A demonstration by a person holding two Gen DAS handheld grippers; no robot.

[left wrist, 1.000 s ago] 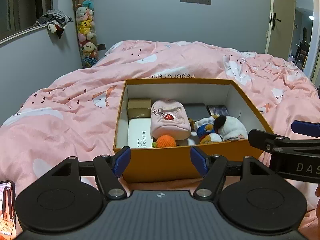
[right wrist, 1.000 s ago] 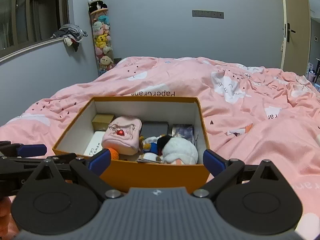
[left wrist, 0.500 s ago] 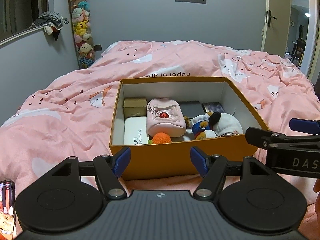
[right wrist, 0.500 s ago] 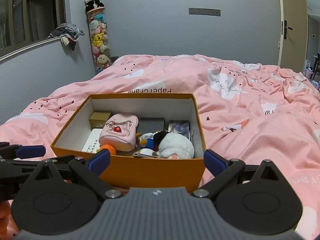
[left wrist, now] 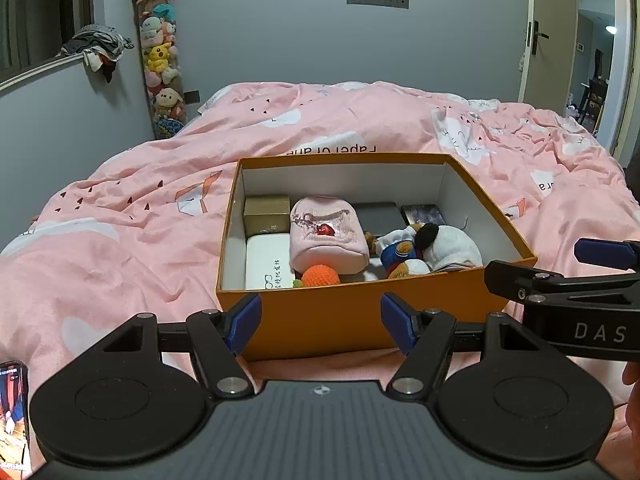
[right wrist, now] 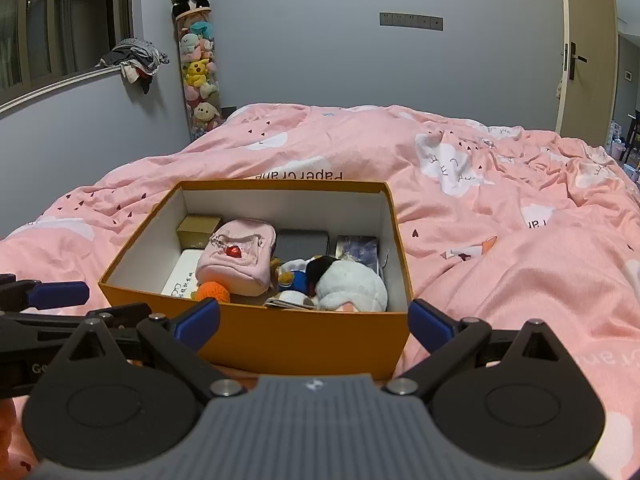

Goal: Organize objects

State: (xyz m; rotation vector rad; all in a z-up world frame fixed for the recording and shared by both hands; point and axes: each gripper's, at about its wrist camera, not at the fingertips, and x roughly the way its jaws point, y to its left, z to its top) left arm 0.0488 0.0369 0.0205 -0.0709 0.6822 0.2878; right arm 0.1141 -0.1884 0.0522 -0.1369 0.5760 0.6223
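Observation:
An open orange box (left wrist: 352, 320) (right wrist: 304, 340) sits on the pink bed. Inside lie a pink pouch (left wrist: 326, 234) (right wrist: 238, 258), an orange knitted ball (left wrist: 320, 276) (right wrist: 212, 292), a white case (left wrist: 267, 262), a tan small box (left wrist: 266, 210), dark flat items (left wrist: 378, 214) and plush toys (left wrist: 436, 248) (right wrist: 348, 286). My left gripper (left wrist: 321, 322) is open and empty, just before the box's near wall. My right gripper (right wrist: 314, 322) is open and empty, also before the near wall; it shows at the right in the left wrist view (left wrist: 568, 280).
The pink duvet (right wrist: 500, 208) covers the whole bed around the box. A tall tube of plush toys (left wrist: 160, 64) stands by the far wall. A door (left wrist: 552, 32) is at the right. A phone (left wrist: 12, 408) lies at the lower left edge.
Both grippers have drawn back and risen a little, so the box sits lower and farther in view. The jaws stay open and the box contents have not moved.

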